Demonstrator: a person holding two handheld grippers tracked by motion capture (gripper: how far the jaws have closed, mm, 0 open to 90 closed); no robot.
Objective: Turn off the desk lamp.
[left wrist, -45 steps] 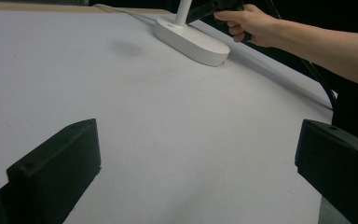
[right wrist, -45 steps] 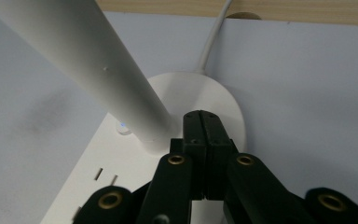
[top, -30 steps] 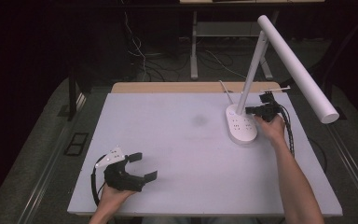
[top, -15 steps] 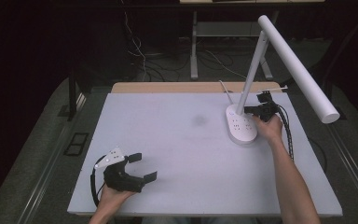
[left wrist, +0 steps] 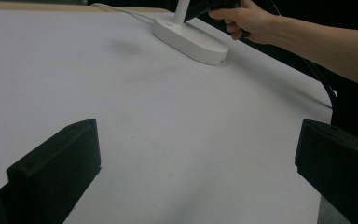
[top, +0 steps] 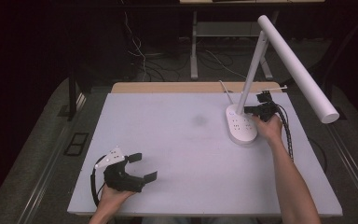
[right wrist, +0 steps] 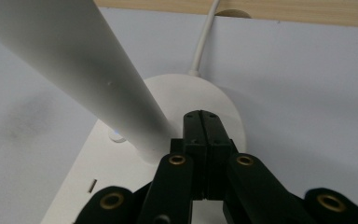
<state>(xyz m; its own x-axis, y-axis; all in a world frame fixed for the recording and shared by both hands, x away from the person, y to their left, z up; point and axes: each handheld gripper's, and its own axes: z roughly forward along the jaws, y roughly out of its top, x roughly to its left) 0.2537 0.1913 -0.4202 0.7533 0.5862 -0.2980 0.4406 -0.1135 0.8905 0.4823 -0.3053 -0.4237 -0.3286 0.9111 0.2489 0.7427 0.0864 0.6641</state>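
The right tongs (top: 251,110) edged slightly inward over the lamp base (top: 240,127), closing on its stem (top: 249,77); the hand (top: 269,128) followed.

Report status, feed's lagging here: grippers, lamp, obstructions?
Left gripper open, idle near table edge. Right gripper shut, tips over lamp base beside stem. Nothing obstructing.

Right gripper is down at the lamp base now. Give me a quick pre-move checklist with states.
1. Right gripper jaws closed together, nothing between them: ok.
2. Its tip at the foot of the lamp stem, over the lamp base: ok.
3. Tip touching the base: cannot tell.
4. Small button by the stem unobstructed: ok.
5. Left gripper open, away from the lamp: ok.
6. Lamp cord off the jaws: ok.
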